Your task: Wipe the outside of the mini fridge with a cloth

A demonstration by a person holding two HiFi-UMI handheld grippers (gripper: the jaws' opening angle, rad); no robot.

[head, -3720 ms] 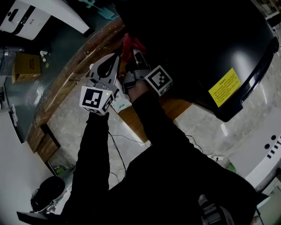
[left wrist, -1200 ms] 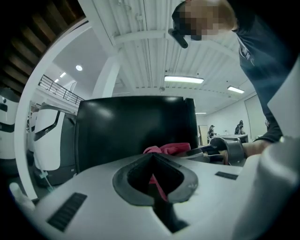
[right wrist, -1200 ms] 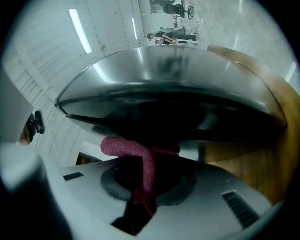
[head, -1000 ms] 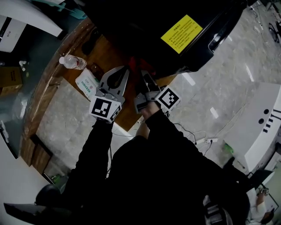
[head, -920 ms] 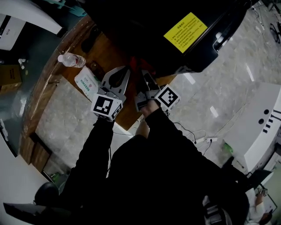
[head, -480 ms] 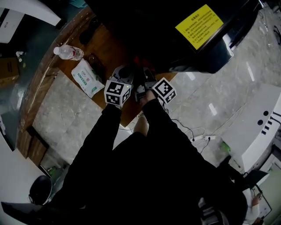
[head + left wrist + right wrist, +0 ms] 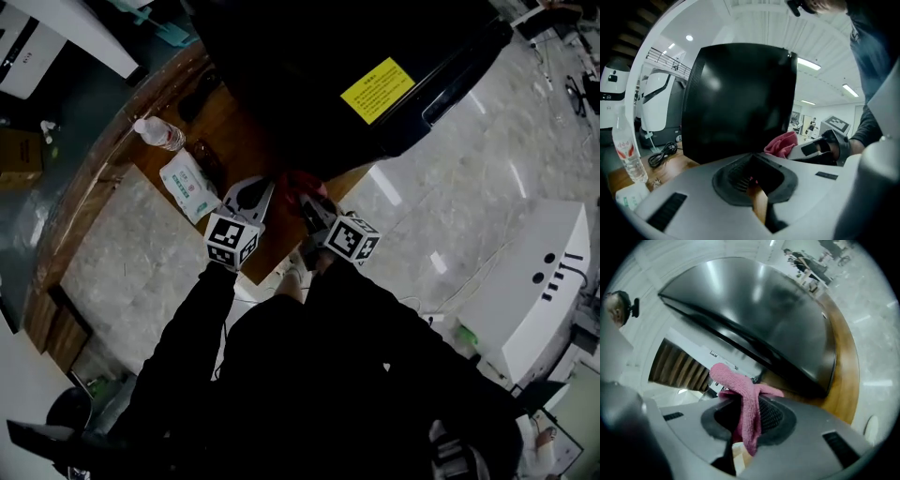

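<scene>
One pink cloth (image 7: 740, 394), clamped in right gripper (image 7: 743, 425)

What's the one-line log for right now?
left tongs: shut, empty | right tongs: shut on pink cloth | black fridge: close ahead, contact unclear

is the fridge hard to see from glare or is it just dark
Head view: underexposed, the mini fridge a near-black mass, only its yellow label clear. Left gripper view: brighter, strong fisheye bending, faint sheen on it. Right gripper view: pale glare streaks on its gloss; the cloth close and soft.
</scene>
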